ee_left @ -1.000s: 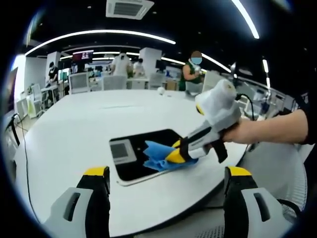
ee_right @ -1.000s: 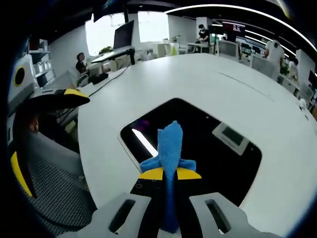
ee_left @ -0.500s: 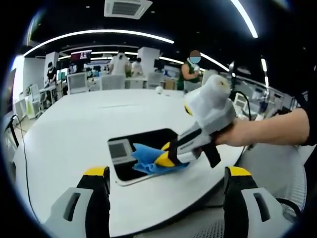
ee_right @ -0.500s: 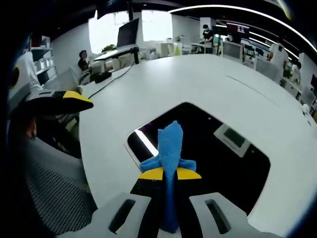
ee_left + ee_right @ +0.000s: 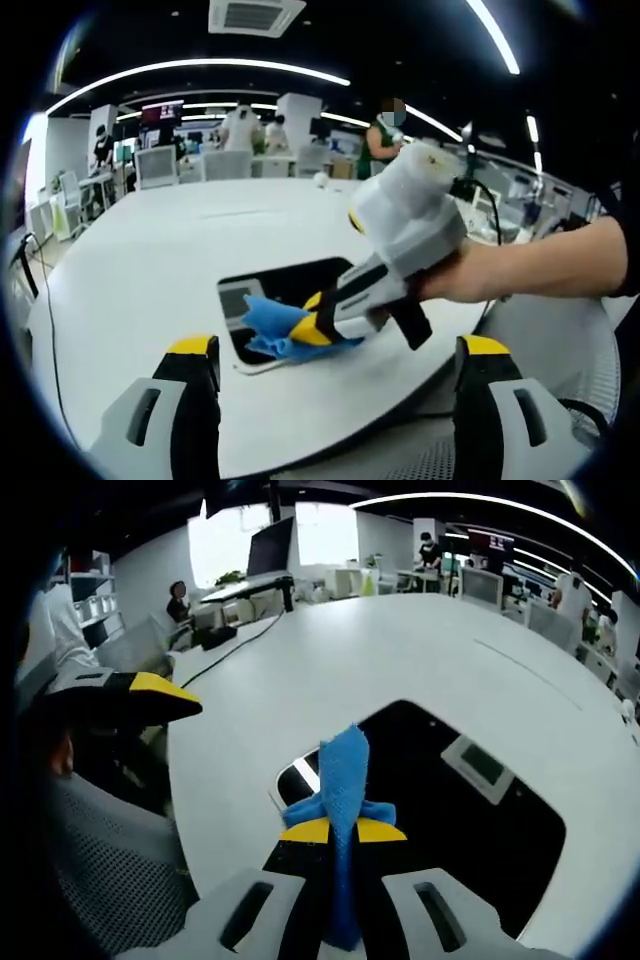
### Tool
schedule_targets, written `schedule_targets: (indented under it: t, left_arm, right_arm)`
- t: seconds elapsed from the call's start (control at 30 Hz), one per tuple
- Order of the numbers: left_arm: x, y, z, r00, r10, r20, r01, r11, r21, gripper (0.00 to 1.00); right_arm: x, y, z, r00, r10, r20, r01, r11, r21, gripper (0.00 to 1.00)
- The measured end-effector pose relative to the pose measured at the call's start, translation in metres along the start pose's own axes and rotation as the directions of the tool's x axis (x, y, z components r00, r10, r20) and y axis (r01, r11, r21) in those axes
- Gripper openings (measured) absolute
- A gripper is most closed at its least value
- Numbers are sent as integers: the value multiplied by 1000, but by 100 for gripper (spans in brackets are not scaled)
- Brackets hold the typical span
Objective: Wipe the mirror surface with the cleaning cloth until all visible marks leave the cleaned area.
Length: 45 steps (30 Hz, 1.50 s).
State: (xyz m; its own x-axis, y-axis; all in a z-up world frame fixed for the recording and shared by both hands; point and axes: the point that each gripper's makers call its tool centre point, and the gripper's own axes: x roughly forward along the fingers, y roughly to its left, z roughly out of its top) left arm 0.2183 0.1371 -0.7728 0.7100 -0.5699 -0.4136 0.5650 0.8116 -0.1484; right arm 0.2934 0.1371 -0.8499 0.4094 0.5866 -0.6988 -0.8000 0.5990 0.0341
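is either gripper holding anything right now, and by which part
The right gripper is shut on the blue cloth, pinched at a bunched fold so most of it sticks out beyond the fingers. The left gripper is open and holds nothing.

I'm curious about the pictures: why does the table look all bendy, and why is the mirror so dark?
Left gripper view: the fisheye lens curves the big white table and ceiling lights. Right gripper view: the flat rounded mirror looks black because it reflects the dark ceiling, with a bright light strip showing beside the blue cleaning cloth clamped in the right gripper.
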Motion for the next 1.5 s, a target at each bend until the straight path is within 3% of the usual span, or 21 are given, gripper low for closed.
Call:
schedule_targets:
  t: [1.0, 1.5]
  left_arm:
    - [-1, 1, 0, 1000, 13, -1, -13, 1000, 1, 99]
    - [-1, 2, 0, 1000, 14, -2, -14, 1000, 0, 99]
  right_arm:
    - [23, 34, 22, 997, 77, 2, -77, 994, -72, 2]
    - [23, 32, 22, 998, 59, -2, -59, 995, -86, 2]
